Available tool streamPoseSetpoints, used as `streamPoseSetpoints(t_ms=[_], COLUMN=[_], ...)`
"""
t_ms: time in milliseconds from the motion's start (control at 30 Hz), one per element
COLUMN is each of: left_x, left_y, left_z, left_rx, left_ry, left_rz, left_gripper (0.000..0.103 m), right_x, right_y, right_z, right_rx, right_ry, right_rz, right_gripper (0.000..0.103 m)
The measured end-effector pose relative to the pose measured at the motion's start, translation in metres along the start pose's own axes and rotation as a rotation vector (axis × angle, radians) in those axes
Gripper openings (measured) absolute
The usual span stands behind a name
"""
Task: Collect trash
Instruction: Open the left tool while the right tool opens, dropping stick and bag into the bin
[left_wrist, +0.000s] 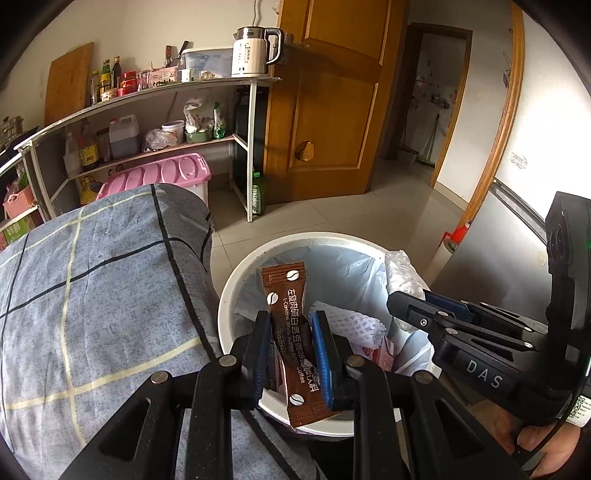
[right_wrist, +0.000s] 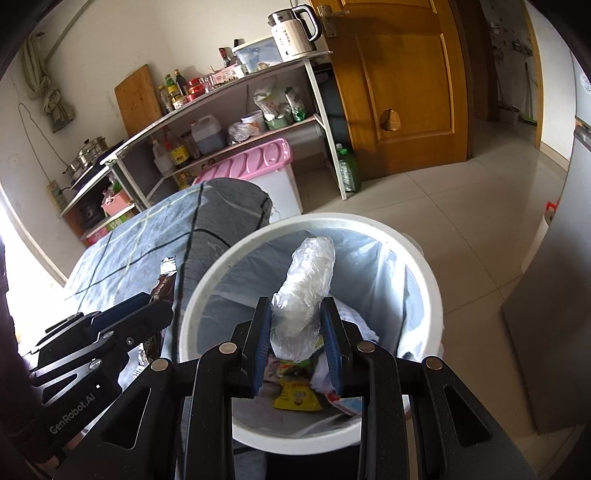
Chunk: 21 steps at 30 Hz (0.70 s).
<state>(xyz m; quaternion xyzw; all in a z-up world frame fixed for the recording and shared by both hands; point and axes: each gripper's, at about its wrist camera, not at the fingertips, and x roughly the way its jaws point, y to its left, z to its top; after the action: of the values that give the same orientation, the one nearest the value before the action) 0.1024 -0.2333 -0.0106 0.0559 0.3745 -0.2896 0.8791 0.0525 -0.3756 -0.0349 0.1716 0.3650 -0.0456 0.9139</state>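
My left gripper (left_wrist: 291, 325) is shut on a brown coffee sachet (left_wrist: 290, 332) and holds it over the near left rim of a white trash bin (left_wrist: 236, 288). The bin has a pale liner and holds white foam netting (left_wrist: 354, 321) and wrappers. My right gripper (right_wrist: 295, 317) is shut on a crumpled clear plastic wrap (right_wrist: 304, 291) and holds it above the bin's (right_wrist: 424, 280) opening. In the left wrist view the right gripper (left_wrist: 406, 299) comes in from the right with the plastic wrap (left_wrist: 402, 273). In the right wrist view the left gripper (right_wrist: 155, 306) shows at the left with the sachet (right_wrist: 164, 284).
A table under a grey checked cloth (left_wrist: 92, 295) stands left of the bin. Behind it are a white shelf rack (left_wrist: 147, 122) with bottles and a kettle (left_wrist: 255, 51), a pink-lidded box (left_wrist: 159, 173), a wooden door (left_wrist: 332, 92) and a grey fridge (right_wrist: 565, 295) at the right.
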Motion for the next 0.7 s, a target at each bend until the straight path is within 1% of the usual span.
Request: streamPoseSetpoints(t_ms=[333,600,633,667,700], left_x=[0.016,0.023,0.023,0.023,0.023], left_y=[-0.012,-0.006,-0.005,-0.005,-0.004], left_z=[-0.001,-0.002,-0.002,-0.002,-0.002], left_rx=[0.005,-0.016,-0.017,-0.018,-0.022], left_ry=[0.032,0.052,0.053,0.051,0.051], left_rz=[-0.029,-0.018,-0.014,-0.014,-0.012], left_gripper=[0.024,0.024,0.024,0.024,0.026], right_x=[0.014,0.023,0.023,0.024,0.024], right_y=[-0.011,-0.022,-0.023,-0.023,-0.023], right_z=[-0.007,-0.008,-0.009,-0.009,-0.009], right_rx=[-0.025,-0.014,-0.01,-0.008,-0.005], right_ry=[0.057,0.081,0.083,0.087,0.087], right_rz=[-0.056,-0.098,-0.096,-0.093,-0.095], right_gripper=[0.028,0.029,0.032,0.037,0.039])
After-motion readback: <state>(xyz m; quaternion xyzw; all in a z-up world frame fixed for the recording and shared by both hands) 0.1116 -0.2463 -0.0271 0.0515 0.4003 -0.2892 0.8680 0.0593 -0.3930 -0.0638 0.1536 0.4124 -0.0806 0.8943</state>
